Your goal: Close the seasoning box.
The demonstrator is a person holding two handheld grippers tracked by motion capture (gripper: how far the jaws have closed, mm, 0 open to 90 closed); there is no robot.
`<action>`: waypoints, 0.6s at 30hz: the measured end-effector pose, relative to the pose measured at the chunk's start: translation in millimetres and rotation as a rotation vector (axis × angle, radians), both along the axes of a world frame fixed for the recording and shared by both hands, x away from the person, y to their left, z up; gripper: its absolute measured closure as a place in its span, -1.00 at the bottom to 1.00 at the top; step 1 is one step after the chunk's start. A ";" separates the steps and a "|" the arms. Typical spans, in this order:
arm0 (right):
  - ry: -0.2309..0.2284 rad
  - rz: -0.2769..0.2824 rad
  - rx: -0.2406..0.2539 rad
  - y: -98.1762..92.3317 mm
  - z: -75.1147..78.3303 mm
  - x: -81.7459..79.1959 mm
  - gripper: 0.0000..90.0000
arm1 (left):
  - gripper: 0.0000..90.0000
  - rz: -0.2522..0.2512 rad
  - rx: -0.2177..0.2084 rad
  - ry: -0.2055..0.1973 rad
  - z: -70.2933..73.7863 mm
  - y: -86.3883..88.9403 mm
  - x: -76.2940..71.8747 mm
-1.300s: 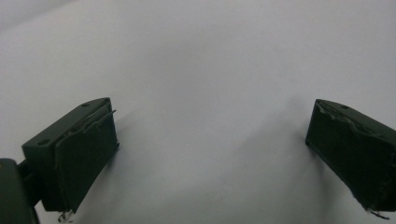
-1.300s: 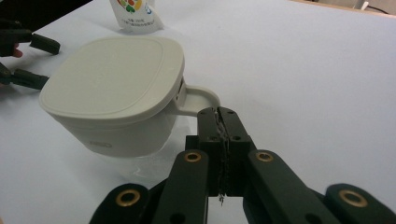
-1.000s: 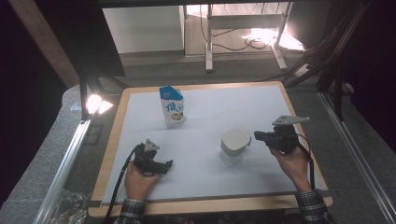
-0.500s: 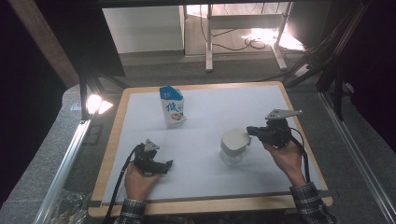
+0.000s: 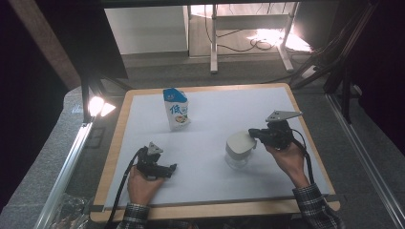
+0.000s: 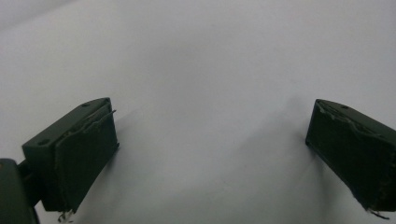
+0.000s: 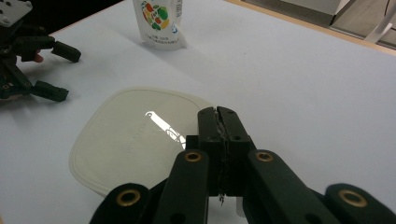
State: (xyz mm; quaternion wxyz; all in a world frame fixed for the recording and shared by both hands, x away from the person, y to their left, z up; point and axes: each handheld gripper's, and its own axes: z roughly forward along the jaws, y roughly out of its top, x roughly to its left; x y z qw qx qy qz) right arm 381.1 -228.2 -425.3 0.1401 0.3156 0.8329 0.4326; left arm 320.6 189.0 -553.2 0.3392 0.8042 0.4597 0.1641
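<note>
We hold the left black two-jaw gripper low at the white table sheet's near-left part, jaws spread wide, nothing between. Right black two-jaw gripper sits at the sheet's right side, jaws pressed together, pointing left, forearm angled in.

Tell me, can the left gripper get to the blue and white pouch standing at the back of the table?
Probably yes. The left gripper has its jaws open with nothing between them, and bare white table lies between it and the blue and white pouch. The lidded container sits off to the side.
</note>
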 end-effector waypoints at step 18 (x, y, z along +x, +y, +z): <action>-0.010 0.003 0.012 -5.4 -2.5 0.8 0.99 | -0.96 0.000 0.000 0.000 0.0 0.0 0.0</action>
